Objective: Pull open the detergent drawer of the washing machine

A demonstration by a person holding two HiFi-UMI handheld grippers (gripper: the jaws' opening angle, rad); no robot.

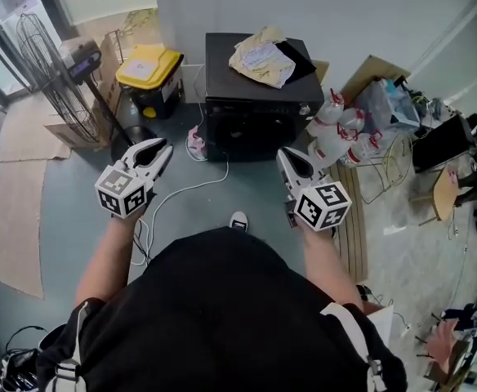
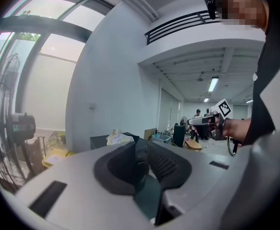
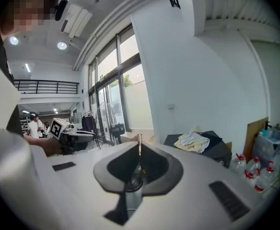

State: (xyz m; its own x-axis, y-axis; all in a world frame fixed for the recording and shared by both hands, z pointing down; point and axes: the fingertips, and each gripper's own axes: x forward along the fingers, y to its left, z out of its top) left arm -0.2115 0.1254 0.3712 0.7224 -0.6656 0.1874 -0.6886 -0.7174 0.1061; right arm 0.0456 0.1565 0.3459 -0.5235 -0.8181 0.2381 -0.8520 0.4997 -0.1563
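Grey floor (image 1: 67, 219) runs up to a white wall lined with clutter. At far left stands a tall wire-caged pedestal fan (image 1: 55, 72), then a black bin with a yellow lid (image 1: 149, 68). The left gripper (image 1: 151, 147) hovers with jaws spread and nothing between them, well short of the black box-shaped washing machine (image 1: 255, 80) against the wall ahead. Its drawer cannot be picked out from here; likely it is in the front's top strip. The right gripper (image 1: 286, 158) has its jaws pressed together, empty. Best to step closer, find the drawer front, grip its lip squarely and pull straight back.
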